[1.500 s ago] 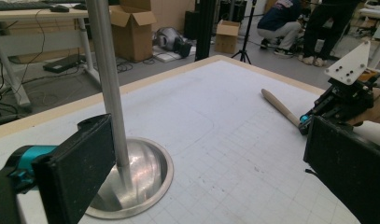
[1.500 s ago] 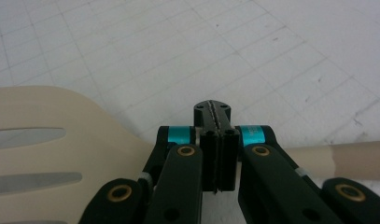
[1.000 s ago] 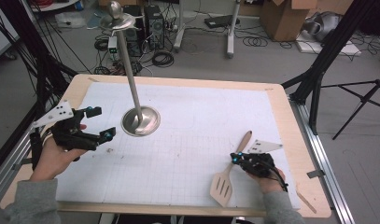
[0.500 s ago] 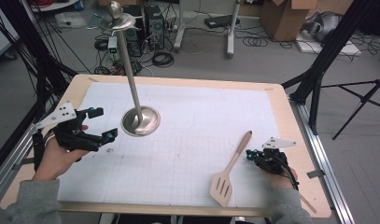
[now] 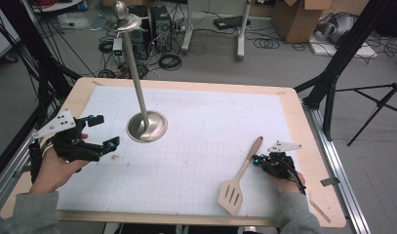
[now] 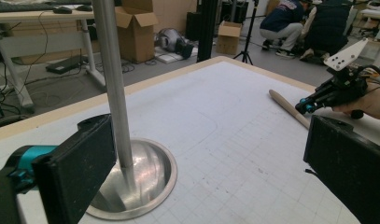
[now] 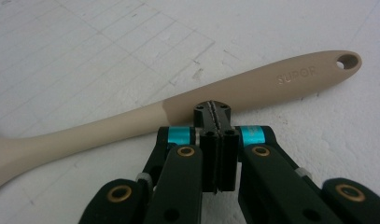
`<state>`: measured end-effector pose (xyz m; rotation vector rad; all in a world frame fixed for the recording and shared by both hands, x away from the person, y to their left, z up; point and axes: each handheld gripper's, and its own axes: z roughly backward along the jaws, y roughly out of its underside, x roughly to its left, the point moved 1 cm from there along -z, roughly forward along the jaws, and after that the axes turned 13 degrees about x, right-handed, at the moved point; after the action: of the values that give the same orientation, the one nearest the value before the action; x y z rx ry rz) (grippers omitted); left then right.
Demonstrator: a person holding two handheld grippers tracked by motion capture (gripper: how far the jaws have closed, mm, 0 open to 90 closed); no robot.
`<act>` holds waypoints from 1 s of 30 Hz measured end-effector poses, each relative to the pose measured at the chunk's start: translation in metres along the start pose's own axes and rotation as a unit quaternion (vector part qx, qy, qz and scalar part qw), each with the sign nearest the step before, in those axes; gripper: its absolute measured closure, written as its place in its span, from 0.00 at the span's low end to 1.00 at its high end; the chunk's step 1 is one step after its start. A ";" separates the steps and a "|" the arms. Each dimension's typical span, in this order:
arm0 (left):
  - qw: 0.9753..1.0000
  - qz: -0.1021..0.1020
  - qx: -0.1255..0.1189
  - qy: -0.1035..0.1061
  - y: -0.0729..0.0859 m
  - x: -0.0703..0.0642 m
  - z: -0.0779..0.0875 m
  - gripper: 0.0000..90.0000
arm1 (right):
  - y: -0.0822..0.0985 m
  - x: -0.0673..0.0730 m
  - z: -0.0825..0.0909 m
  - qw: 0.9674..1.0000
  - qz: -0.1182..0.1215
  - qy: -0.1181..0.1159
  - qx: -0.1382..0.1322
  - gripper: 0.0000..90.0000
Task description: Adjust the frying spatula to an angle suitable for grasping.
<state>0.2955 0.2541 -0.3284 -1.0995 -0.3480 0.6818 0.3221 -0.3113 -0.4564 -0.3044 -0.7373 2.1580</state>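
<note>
Lower right of high view: right gripper point(image 5: 258, 160), jaws together, tip beside spatula point(image 5: 239, 179) handle | left gripper point(image 5: 99, 132) jaws apart near stand point(image 5: 146, 126) | risk: closed tip nudges handle, spatula skids.

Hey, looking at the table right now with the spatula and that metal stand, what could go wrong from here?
1. The right gripper has its fingers shut right beside the spatula handle; a nudge could likely push it along the table instead of grasping it.
2. The left gripper sits open near the metal stand. The stand's tall pole might tip if a finger bumps it.
3. The spatula lies near the table front edge and could slide off.
</note>
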 end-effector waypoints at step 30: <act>0.999 0.013 0.013 -0.031 0.019 -0.001 0.023 0.03 | -0.047 0.022 -0.034 0.999 0.031 -0.013 -0.018 1.00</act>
<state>0.2752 0.2751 -0.3352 -1.0606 -0.3774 0.7430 0.3526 -0.2571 -0.4551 -0.3219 -0.7921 2.2125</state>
